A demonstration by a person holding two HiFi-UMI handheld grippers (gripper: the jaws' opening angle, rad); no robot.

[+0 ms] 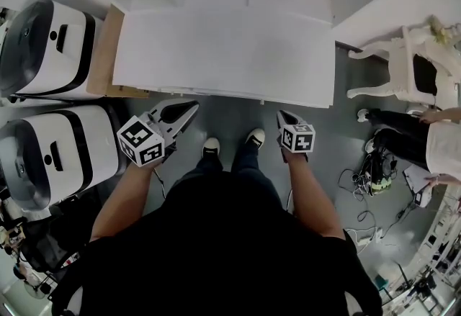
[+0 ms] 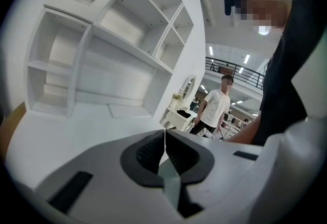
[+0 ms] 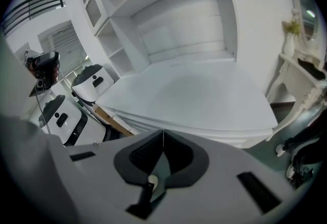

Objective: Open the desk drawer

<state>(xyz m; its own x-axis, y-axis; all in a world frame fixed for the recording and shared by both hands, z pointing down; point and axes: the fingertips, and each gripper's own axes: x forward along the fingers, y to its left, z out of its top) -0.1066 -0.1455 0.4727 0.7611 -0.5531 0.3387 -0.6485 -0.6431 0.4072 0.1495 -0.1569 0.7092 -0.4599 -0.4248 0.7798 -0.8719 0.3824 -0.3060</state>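
The white desk stands in front of me, its front edge just above my shoes in the head view. No drawer front or handle shows in any view. My left gripper hangs shut and empty just below the desk's front edge at the left. My right gripper is also shut and empty, a little below the edge at the right. In the left gripper view the jaws meet in a thin line, aimed across the desk top. In the right gripper view the shut jaws point at the desk's front edge.
Two white-and-black machines stand at the left beside a brown board. A shelf unit rises behind the desk. At the right are a white ornate chair, a person and cables on the floor.
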